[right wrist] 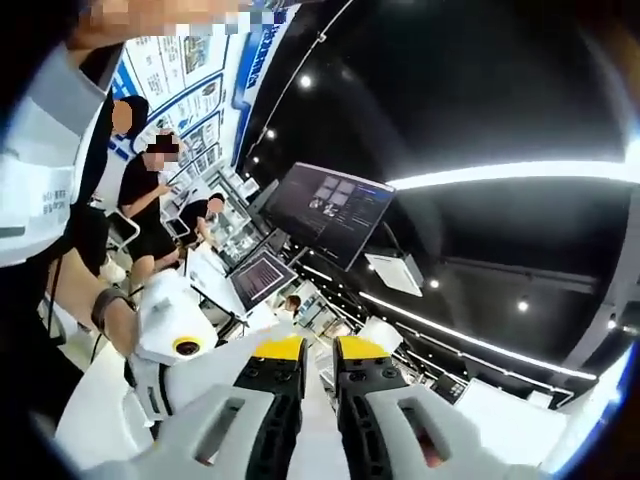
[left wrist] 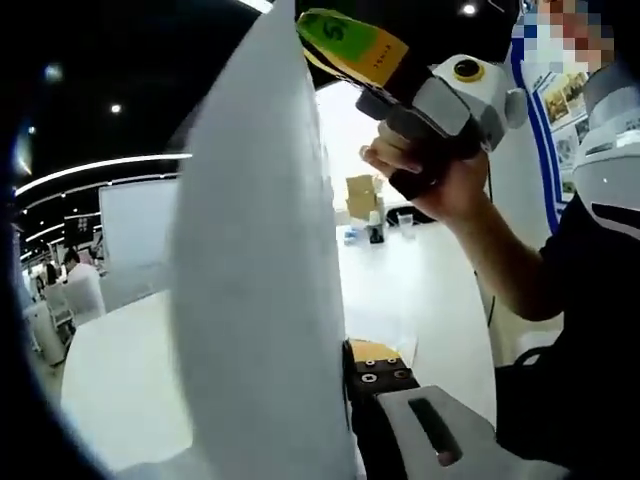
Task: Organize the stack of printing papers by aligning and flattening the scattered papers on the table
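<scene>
A stack of white printing paper (left wrist: 260, 260) stands on edge in the left gripper view, rising from the bottom to the top. My left gripper (left wrist: 332, 362) is shut on its lower edge; one yellow-tipped fingertip (left wrist: 375, 352) shows and the other is hidden behind the sheets. My right gripper (left wrist: 345, 40), held in a hand (left wrist: 440, 180), clamps the stack's upper edge. In the right gripper view my right gripper (right wrist: 318, 352) has its jaws almost together, with a thin white strip of paper (right wrist: 318, 415) between them. The white body of my left gripper (right wrist: 175, 335) lies below left.
The white table (left wrist: 120, 380) spreads beneath, with a cardboard box (left wrist: 362, 195) and cups (left wrist: 405, 220) at its far end. A white partition (left wrist: 135, 235) stands to the left. Monitors (right wrist: 335, 205), a laptop (right wrist: 262, 275) and seated people (right wrist: 150, 200) are behind.
</scene>
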{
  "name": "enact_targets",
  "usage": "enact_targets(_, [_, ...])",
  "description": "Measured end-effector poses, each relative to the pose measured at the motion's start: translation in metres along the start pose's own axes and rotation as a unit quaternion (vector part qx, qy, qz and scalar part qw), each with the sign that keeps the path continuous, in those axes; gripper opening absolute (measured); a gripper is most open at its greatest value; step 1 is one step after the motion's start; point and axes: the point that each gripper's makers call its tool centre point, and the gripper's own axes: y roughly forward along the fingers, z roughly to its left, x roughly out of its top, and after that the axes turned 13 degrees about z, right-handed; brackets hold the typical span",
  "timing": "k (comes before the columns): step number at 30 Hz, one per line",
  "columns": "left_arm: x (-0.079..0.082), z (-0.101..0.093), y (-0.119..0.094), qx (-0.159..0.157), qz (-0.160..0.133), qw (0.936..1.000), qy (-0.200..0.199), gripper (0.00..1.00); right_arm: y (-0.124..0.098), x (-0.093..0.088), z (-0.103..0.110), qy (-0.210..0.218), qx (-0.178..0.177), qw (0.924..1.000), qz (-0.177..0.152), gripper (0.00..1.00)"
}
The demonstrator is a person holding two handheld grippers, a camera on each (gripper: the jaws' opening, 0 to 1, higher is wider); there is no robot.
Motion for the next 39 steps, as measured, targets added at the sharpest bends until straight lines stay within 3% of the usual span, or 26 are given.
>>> enact_targets(15, [0.007,0.037,-0.019,0.063,-0.059,0.9948,-0.053,0.06,-0.014,-0.013,-0.026,0.039,-0.040,0.9984,0.004,0.11])
enact_targets(20, [0.007,0.044,-0.021,0.076,-0.065,0.9933,-0.057,0.06,-0.016,-0.018,-0.029,0.051,-0.044,0.9977,0.007,0.12])
enact_targets(28, [0.008,0.065,-0.031,0.110,-0.089,0.9870,-0.076,0.06,-0.022,-0.031,-0.034,0.064,-0.053,0.9963,0.020,0.14])
enact_targets(39, [0.007,0.099,-0.056,0.169,-0.137,0.9704,-0.105,0.06,-0.033,-0.056,-0.044,0.096,-0.073,0.9919,0.038,0.14])
